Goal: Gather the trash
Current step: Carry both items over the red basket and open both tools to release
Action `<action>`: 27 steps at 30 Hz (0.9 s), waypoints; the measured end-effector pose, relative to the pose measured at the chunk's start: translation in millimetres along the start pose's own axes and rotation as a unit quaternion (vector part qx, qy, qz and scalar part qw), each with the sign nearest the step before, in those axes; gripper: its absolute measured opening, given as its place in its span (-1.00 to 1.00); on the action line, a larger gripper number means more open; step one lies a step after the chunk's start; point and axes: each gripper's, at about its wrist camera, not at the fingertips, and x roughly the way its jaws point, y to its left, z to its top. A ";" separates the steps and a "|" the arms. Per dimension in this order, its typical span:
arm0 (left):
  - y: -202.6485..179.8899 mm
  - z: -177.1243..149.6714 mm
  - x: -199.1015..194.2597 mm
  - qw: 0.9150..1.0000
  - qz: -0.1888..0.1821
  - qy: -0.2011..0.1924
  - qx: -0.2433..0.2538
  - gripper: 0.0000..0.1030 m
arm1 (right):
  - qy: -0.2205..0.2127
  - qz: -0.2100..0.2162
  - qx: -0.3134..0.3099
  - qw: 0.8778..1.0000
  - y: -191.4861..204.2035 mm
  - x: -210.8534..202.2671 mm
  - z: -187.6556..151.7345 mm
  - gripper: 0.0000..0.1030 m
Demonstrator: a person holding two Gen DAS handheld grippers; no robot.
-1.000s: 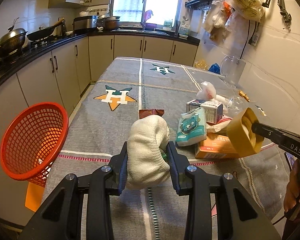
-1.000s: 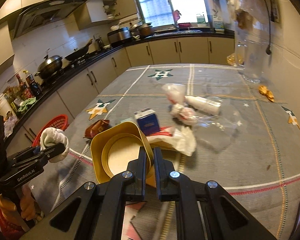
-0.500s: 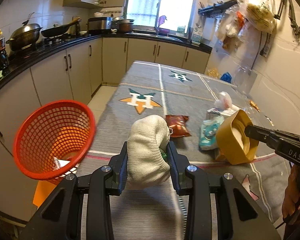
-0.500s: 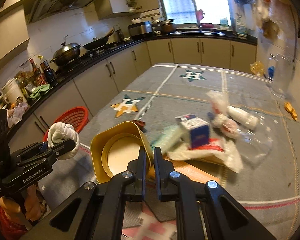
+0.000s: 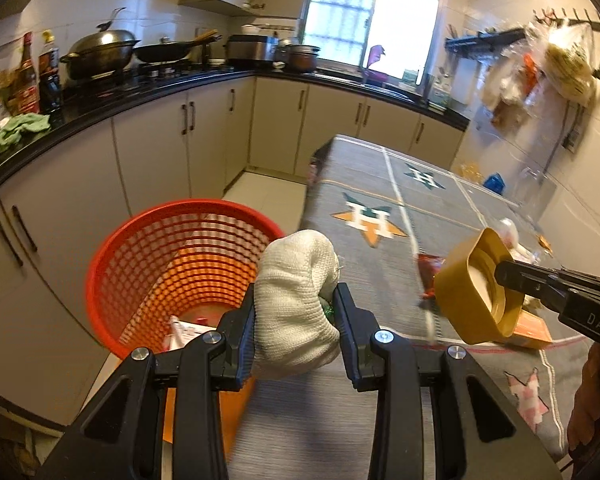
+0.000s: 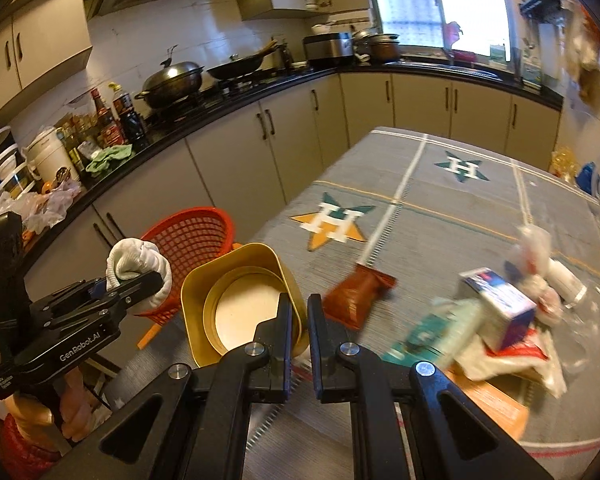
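Note:
My left gripper [image 5: 296, 304] is shut on a balled white cloth [image 5: 296, 304] and holds it over the table's left edge, just right of the red mesh basket [image 5: 140, 240]. The basket stands beside the table and holds a few scraps. My right gripper [image 6: 299, 308] is shut on the rim of a gold square container [image 6: 240, 300], held above the table's near left part. The container also shows in the left wrist view [image 5: 476, 288]. The left gripper with the cloth [image 6: 138, 264] and the basket [image 6: 196, 232] show in the right wrist view.
A brown snack packet [image 6: 356, 296], a small blue-white carton [image 6: 500, 304], a green tissue pack, wrappers and an orange box [image 6: 488, 400] lie on the grey cloth-covered table [image 6: 440, 216]. Kitchen cabinets and a counter run along the left and back.
Both grippers have swung left toward the red basket, each keeping its load. The basket now appears closer and more central in the left wrist view.

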 end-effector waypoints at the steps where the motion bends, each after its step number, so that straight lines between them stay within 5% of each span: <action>1: 5.6 0.8 0.8 1.000 0.003 0.000 -0.004 -0.33 | 0.002 0.002 -0.002 1.000 4.3 4.8 3.1 -0.83; 27: 88.5 6.3 36.8 0.997 0.046 0.024 -0.057 -0.32 | 0.044 0.063 -0.020 0.997 90.0 111.3 63.3 -0.83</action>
